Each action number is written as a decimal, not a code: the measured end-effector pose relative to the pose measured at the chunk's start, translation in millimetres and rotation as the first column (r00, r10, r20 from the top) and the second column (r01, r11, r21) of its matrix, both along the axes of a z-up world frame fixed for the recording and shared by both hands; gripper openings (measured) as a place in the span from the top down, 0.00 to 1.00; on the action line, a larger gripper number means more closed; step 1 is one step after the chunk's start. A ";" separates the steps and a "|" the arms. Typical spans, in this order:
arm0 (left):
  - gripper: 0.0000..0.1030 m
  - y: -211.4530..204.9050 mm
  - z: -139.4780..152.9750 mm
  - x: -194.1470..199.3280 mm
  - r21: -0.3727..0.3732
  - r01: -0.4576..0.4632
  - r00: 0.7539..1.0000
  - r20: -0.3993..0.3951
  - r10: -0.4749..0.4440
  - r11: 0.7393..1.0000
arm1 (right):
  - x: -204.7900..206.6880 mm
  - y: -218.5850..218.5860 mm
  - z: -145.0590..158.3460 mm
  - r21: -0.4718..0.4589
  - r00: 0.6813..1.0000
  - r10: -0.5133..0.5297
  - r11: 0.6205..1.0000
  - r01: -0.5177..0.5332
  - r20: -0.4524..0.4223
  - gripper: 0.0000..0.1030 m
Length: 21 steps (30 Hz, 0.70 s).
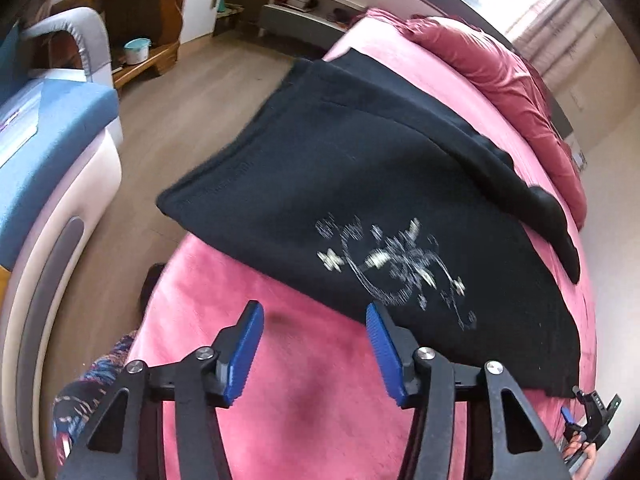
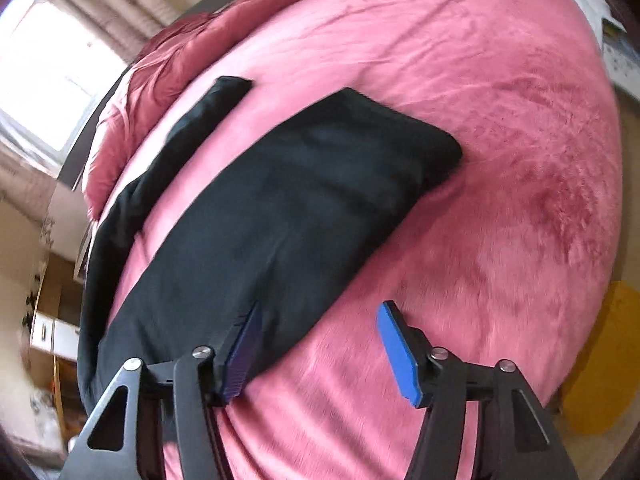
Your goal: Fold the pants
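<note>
Black pants (image 1: 360,184) with a white printed pattern (image 1: 396,268) lie spread on the pink bed cover (image 1: 280,380); one corner overhangs the bed's edge. In the right wrist view the pants (image 2: 288,208) lie with one leg folded, and a narrow strip (image 2: 200,120) runs toward the pillows. My left gripper (image 1: 314,316) is open and empty, just above the cover at the pants' near edge. My right gripper (image 2: 320,316) is open and empty; its left finger (image 2: 244,344) is over the pants' near edge. The right gripper also shows in the left wrist view (image 1: 588,420).
A red duvet (image 1: 500,72) is bunched at the head of the bed. Left of the bed are wooden floor (image 1: 188,120), a blue-and-white sofa (image 1: 52,168) and a wooden shelf (image 1: 140,20). A yellow object (image 2: 600,364) stands beside the bed at right.
</note>
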<state>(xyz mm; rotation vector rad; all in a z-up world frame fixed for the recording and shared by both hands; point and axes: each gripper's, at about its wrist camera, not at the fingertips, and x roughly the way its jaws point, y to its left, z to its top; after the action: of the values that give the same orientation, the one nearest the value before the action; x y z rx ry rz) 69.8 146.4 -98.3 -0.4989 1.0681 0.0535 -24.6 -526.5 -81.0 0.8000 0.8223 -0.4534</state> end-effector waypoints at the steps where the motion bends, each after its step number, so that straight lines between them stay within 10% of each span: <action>1: 0.50 4.0 -0.8 1.5 -0.019 -0.012 1.000 0.001 0.012 1.000 | 5.3 0.1 -1.1 0.005 1.000 -0.003 1.000 0.003 0.003 0.41; 12: 0.54 22.3 -19.3 35.2 -0.097 -0.114 0.993 -0.027 0.112 0.989 | 45.8 -14.6 -3.4 -0.042 1.000 0.002 0.999 -0.003 -0.024 0.51; 16: 0.80 22.3 -14.6 45.3 -0.075 -0.132 0.991 -0.008 0.132 0.988 | 49.4 -19.7 -1.8 -0.064 0.999 0.017 0.998 -0.020 -0.042 0.74; 21: 0.88 18.1 10.1 35.8 -0.023 -0.106 0.992 0.061 0.108 0.994 | 54.8 -21.4 15.8 -0.106 0.998 0.053 0.993 -0.056 -0.029 0.85</action>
<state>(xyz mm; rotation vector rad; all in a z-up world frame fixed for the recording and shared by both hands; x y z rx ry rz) 105.6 164.5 -88.2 -0.5720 0.9814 0.1214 30.2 -547.9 -65.2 0.6721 0.8349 -0.4561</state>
